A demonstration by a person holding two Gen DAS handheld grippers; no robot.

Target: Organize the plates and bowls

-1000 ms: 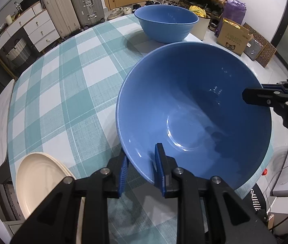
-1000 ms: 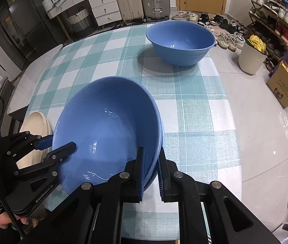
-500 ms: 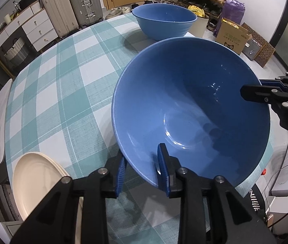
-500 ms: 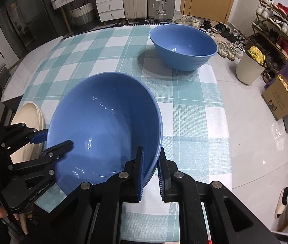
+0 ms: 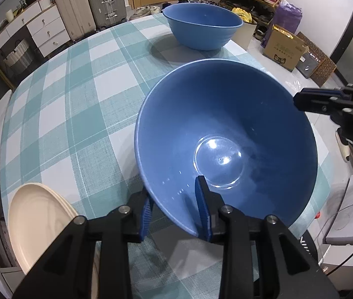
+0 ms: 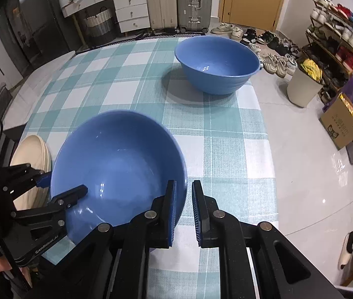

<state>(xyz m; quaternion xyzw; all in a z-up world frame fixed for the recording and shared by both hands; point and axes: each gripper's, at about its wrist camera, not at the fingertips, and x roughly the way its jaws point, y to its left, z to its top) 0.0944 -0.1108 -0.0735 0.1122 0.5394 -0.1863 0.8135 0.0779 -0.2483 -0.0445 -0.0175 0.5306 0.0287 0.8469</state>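
– Since you can't see it from over there: what's going on with the big blue bowl (image 5: 226, 129)?

– Both tools have it by the rim, on opposite sides. It's tipped up at an angle over the near end of the desk (image 5: 76, 99), the one with the teal checked cloth. The bowl hides its own underside, so I can't tell if it's touching the cloth.

– Who's actually gripping it?

– The right gripper (image 6: 183, 183). Its jaws are pinched nearly together with the bowl's rim between them. The left gripper (image 5: 174, 186) is letting go: its jaws are spreading right now, one finger outside the wall, one inside, rim in the gap but not squeezed as far as I can see.

– Anything else on the desk?

– A second blue bowl (image 5: 202, 25) sits upright at the far end, well apart from this one. A small stack of cream plates (image 5: 36, 214) is at the near corner, just beside the left gripper and hanging a bit over the edge. Suitcases, drawers and a shoe rack are along the walls.
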